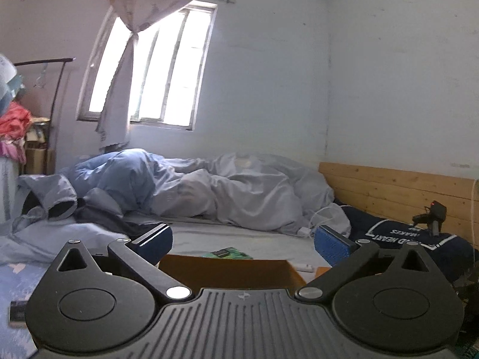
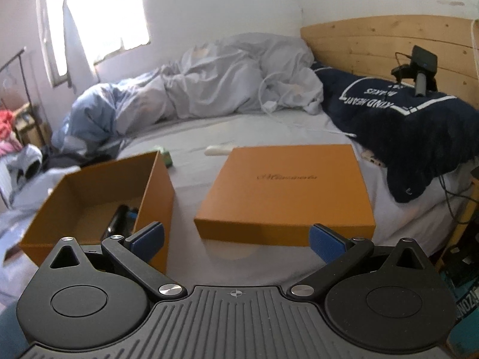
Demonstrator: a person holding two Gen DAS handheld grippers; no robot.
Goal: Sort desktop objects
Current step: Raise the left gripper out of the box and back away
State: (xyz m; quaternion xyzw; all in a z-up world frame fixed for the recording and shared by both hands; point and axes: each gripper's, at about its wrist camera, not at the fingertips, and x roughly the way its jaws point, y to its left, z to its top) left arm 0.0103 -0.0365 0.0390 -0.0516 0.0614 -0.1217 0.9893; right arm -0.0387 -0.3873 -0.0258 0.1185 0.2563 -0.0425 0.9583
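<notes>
An open orange box (image 2: 89, 191) sits on the bed at the left of the right wrist view, with a dark object (image 2: 119, 221) lying inside. Its orange lid (image 2: 284, 191) lies flat to the right. My right gripper (image 2: 236, 239) is open, low over the sheet, between box and lid. Beyond them lie a green pack (image 2: 166, 157) and a white remote-like item (image 2: 218, 149). In the left wrist view my left gripper (image 1: 242, 242) stands open above the box's far wall (image 1: 227, 272), and the green pack (image 1: 229, 252) and white item (image 1: 304, 267) show past it.
A crumpled grey-blue duvet (image 2: 209, 80) fills the back of the bed. A dark navy blanket (image 2: 404, 128) lies at the right by the wooden headboard (image 2: 374, 45), with a black device (image 2: 422, 65) on it. A white cable (image 2: 272, 104) trails across the sheet. Clothes pile at the left (image 1: 12, 125).
</notes>
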